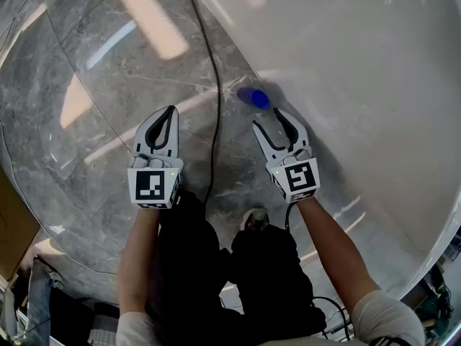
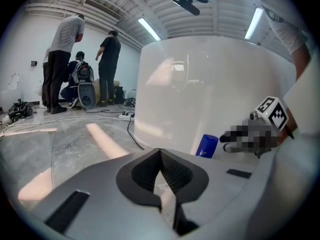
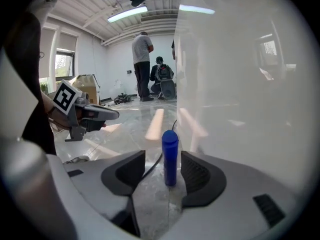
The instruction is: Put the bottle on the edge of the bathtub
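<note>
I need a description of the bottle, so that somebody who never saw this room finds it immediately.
Find the large white bathtub standing on the grey marble floor. At the foot of its outer wall, beside a black cable, a small bottle stands upright at the open jaws of the right gripper, untouched. It is the only blue thing there.

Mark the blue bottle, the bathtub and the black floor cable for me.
blue bottle [image 3: 170, 156], right gripper view, middle of its upright body.
bathtub [image 2: 200, 84], left gripper view, bare white outer wall.
black cable [image 1: 218, 99], head view, midway along its visible run.
</note>
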Demonstrator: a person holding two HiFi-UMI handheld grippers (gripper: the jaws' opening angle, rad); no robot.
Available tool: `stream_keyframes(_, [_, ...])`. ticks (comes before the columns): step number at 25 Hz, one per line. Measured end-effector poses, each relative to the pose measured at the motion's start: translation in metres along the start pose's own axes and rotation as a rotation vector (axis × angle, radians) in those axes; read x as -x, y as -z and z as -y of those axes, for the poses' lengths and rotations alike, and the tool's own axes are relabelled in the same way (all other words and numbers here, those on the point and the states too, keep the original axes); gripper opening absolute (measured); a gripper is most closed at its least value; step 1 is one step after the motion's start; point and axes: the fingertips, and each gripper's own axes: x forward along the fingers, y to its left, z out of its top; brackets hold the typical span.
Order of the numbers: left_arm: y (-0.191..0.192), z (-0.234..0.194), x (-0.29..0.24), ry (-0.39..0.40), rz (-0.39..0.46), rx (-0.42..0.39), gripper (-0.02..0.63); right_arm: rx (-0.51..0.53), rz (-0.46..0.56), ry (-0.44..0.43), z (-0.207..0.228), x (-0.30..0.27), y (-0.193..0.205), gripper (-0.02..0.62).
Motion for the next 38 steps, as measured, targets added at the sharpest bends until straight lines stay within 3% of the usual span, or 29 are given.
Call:
stream_keyframes(3, [-0.025, 0.004, 0.023, 0.017, 0.015, -0.021, 0.011, -0.024, -0.057, 0.003, -0.008, 0.019, 0.0, 0.215])
stream_keyframes(6, [-0.056, 0.01, 0.043, 0.057, -0.001, -0.097, 0.011, -0.001, -0.077, 0.03, -0.011, 0.035, -0.019, 0.195])
stream_keyframes(8, [-0.075, 0.015, 0.051, 0.088, -0.02, -0.143, 0.011, 0.011, -0.077, 0.051, -0.009, 0.041, -0.037, 0.129])
stream_keyframes(10, [-0.091, 0.021, 0.064, 0.107, -0.026, -0.134, 0.011, 0.016, -0.074, 0.064, -0.013, 0.051, -0.058, 0.011])
stream_keyframes(15, [-0.123, 0.027, 0.092, 0.135, -0.102, -0.084, 0.011, -0.013, -0.099, 0.051, -0.027, 0.076, -0.106, 0.006])
stream_keyframes(23, [-0.209, 0.017, 0.131, 0.159, -0.128, -0.041, 0.011, -0.059, -0.097, 0.053, -0.054, 0.125, -0.201, 0.006])
stream_keyframes(28, [-0.258, 0.032, 0.145, 0.207, -0.163, 0.068, 0.011, -0.104, -0.114, 0.063, -0.068, 0.159, -0.255, 0.006])
stream_keyframes(38, [-0.374, 0.048, 0.195, 0.284, -0.207, 0.032, 0.011, -0.186, -0.083, 0.204, -0.067, 0.233, -0.384, 0.006])
